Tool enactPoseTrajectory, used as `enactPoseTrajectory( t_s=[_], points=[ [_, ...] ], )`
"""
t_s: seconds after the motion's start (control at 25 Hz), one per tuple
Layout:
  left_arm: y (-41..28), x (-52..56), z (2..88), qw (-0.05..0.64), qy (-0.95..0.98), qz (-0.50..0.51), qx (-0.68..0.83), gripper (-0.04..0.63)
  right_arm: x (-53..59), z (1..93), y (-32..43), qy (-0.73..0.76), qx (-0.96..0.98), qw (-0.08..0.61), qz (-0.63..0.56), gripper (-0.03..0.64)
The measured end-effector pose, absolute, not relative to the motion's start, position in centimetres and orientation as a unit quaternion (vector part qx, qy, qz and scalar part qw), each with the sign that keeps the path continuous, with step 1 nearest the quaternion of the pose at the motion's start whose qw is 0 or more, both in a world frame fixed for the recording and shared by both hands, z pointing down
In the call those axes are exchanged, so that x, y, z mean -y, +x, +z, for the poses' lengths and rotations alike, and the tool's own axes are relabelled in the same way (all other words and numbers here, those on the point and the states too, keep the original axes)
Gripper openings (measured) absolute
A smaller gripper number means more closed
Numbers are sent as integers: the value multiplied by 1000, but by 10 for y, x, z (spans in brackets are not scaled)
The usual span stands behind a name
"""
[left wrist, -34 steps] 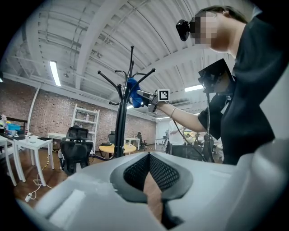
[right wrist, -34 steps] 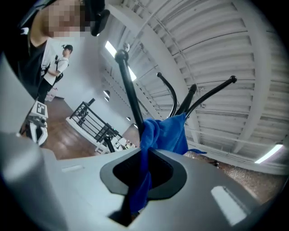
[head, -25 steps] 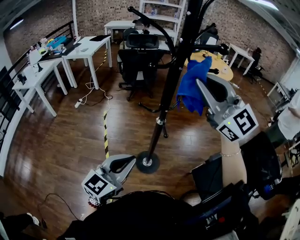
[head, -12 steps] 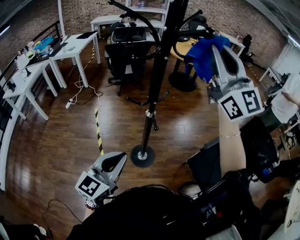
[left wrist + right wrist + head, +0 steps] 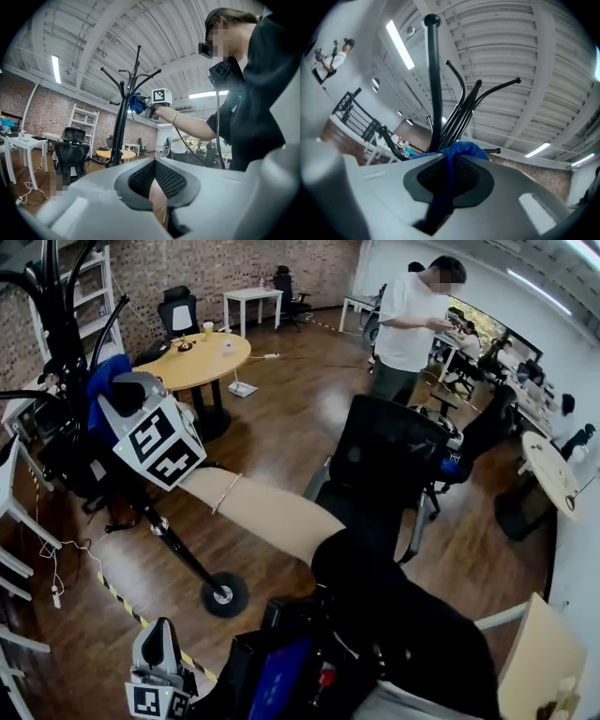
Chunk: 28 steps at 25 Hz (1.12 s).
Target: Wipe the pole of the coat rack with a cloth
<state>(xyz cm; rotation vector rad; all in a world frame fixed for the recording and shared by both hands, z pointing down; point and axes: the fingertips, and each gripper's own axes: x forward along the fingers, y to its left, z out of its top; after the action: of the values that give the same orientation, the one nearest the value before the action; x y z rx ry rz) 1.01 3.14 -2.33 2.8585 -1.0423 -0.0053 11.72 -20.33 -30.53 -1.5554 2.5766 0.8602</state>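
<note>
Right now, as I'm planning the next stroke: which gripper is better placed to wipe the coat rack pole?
Right. The right gripper is shut on the cloth and raised close beside the pole. The left gripper hangs low near the floor, shut on nothing, well away from the pole.

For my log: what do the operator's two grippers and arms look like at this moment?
Both grippers are light grey moulded shells with dark, mesh-textured pads inside the jaws. The left gripper and the right gripper each carry a white cube printed with black square markers. The right arm is bare below a short black sleeve, with a thin bracelet at the wrist.
</note>
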Motion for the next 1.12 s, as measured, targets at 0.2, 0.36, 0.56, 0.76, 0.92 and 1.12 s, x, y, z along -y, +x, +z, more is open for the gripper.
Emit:
enactPoseTrajectory(
  t_s=[0.2,0.36,0.56,0.76,0.92,1.12],
  points=[
    [26,-29,-19,40,948,18,315,6,192,-284,134,-521,-786,-37,331,35],
    [34,-30,-19,34,953,22,301,6,181,-274,160,-534,-776,-46,333,35],
    [9,-26,-19,47,942,14,333,6,182,-270,224,-576,-752,-70,314,35],
    [-8,-22,-17,58,932,4,358,6,168,-305,274,-617,-719,-44,319,35],
    [17,-29,-13,43,946,15,321,6,131,-318,227,-537,-768,2,348,35],
    [37,-36,-21,12,955,12,298,6,104,-316,132,-423,-828,70,361,35]
  ],
)
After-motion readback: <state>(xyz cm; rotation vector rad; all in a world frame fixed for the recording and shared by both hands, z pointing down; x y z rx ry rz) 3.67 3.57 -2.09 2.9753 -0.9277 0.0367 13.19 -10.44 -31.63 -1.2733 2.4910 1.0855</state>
